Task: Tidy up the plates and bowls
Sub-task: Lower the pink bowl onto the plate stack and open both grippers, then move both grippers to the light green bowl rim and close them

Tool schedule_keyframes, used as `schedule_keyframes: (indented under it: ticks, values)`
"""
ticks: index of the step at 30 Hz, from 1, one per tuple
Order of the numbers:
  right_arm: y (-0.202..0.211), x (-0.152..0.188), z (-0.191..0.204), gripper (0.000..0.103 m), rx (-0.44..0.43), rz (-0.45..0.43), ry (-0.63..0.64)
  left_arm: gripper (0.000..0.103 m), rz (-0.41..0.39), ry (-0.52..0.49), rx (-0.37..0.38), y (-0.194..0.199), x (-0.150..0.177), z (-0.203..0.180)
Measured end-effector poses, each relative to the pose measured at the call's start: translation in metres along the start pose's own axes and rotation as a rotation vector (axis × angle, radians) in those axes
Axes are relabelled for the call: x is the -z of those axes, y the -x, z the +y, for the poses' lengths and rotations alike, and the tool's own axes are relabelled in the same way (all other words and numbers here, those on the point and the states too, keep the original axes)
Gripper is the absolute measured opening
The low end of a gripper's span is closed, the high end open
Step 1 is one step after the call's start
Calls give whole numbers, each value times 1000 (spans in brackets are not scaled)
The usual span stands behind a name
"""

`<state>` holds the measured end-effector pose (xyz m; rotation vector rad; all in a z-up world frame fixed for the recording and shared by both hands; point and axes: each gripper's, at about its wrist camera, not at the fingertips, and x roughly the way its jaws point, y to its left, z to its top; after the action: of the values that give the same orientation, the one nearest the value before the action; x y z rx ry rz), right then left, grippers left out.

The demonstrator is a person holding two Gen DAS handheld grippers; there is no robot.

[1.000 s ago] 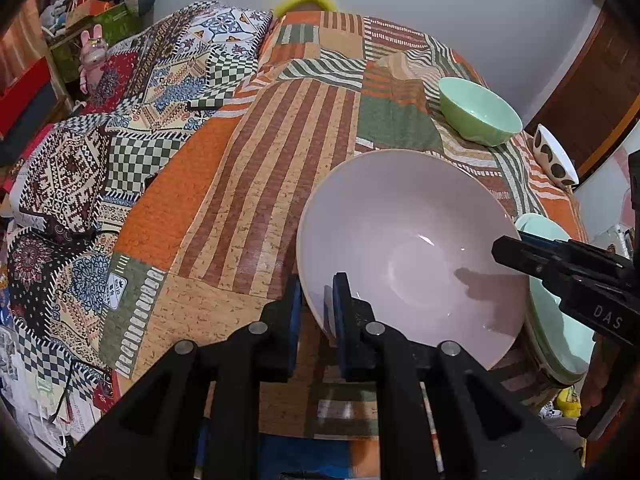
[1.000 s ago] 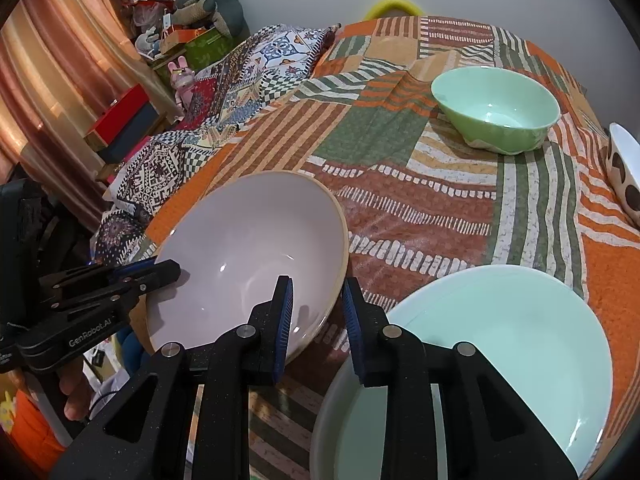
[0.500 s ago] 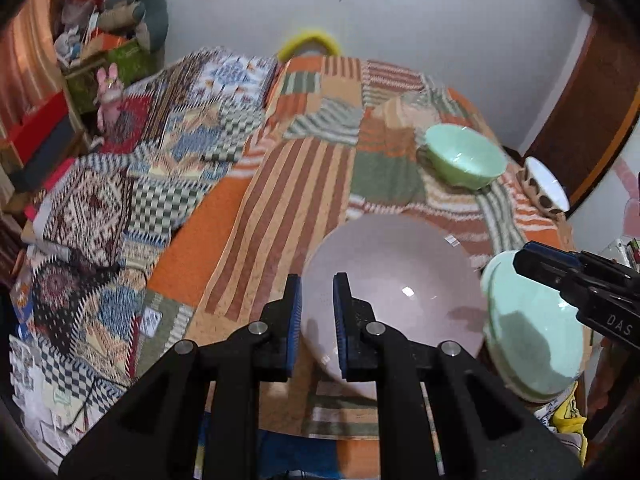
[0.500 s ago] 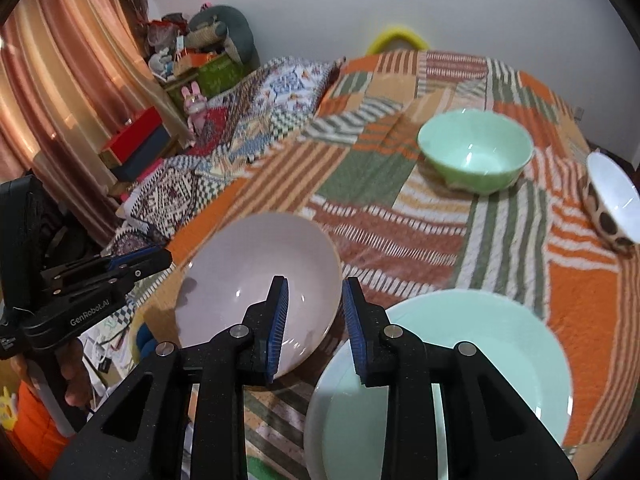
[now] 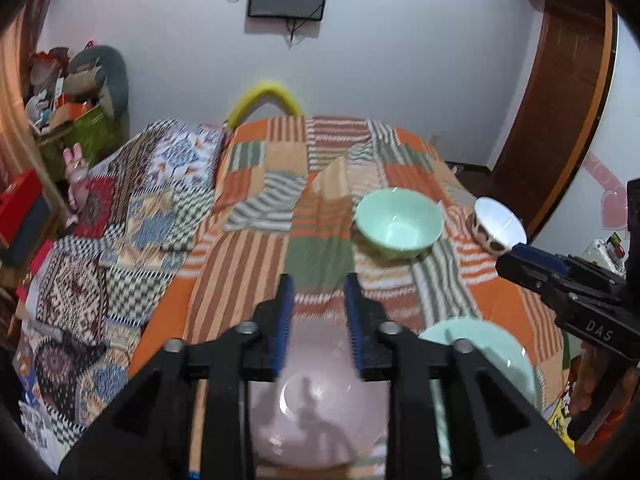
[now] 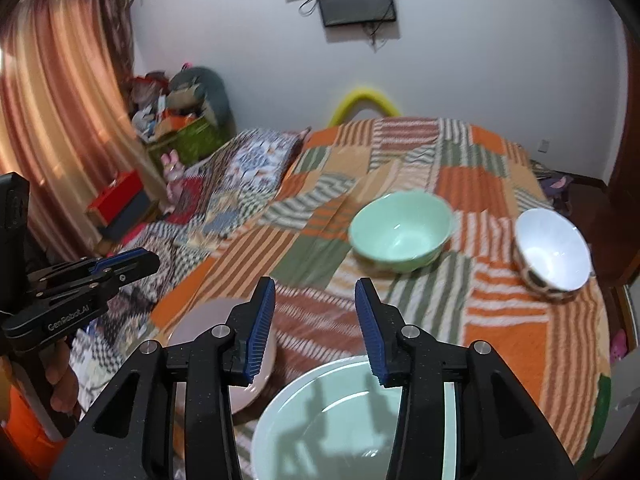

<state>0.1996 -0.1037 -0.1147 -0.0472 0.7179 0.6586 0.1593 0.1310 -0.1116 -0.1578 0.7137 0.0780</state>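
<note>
Pink bowl [image 5: 320, 420] and mint plate [image 6: 340, 420] side by side — bedspread [image 6: 500, 320] beneath

The bedspread [image 6: 500, 184] under the grippers was a patchwork of orange, green and brown squares with white stripes. Just below the left gripper [image 5: 318, 320], which had black arms and blue pads, lay a pale pink bowl [image 5: 320, 412]. Under the right gripper [image 6: 316, 328], black and blue too, was a light green plate [image 6: 320, 420]. Farther ahead sat a mint green bowl [image 6: 402, 236], and to its right a bowl [image 6: 554, 252] white inside with brown spots outside.
</note>
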Motion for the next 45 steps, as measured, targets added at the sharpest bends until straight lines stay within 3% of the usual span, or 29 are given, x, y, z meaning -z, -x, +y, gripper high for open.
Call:
schedule_keyframes:
  ticks: [3, 6, 12, 17, 31, 34, 38, 41, 45]
  values:
    - [4, -9, -13, 46, 21, -29, -8, 45, -27, -1, -12, -8, -16, -9]
    - [6, -18, -27, 54, 61, -70, -11, 48, -26, -6, -22, -25, -33, -14]
    - [-4, -33, -57, 56, 75, -72, -49, 49, 45, -19, 23, -74, -60, -26]
    - [-28, -39, -82, 56, 102, -22, -84, 49, 96, -45, 35, -119, -71, -33]
    - [-93, -35, -120, 56, 102, 90, -127, 48, 317, -33, 94, -238, -63, -33]
    - [-104, -35, -121, 56, 92, 111, -126, 47, 340, -33, 98, -249, -57, -32]
    - [-116, -32, -122, 56, 85, 138, -119, 36, 375, -54, 108, -258, -50, -35]
    - [-125, -31, -123, 55, 79, 155, -123, 32, 377, -49, 96, -263, -50, -36]
    - [-134, -30, -127, 47, 78, 174, -139, 26, 383, -54, 100, -269, -50, -40]
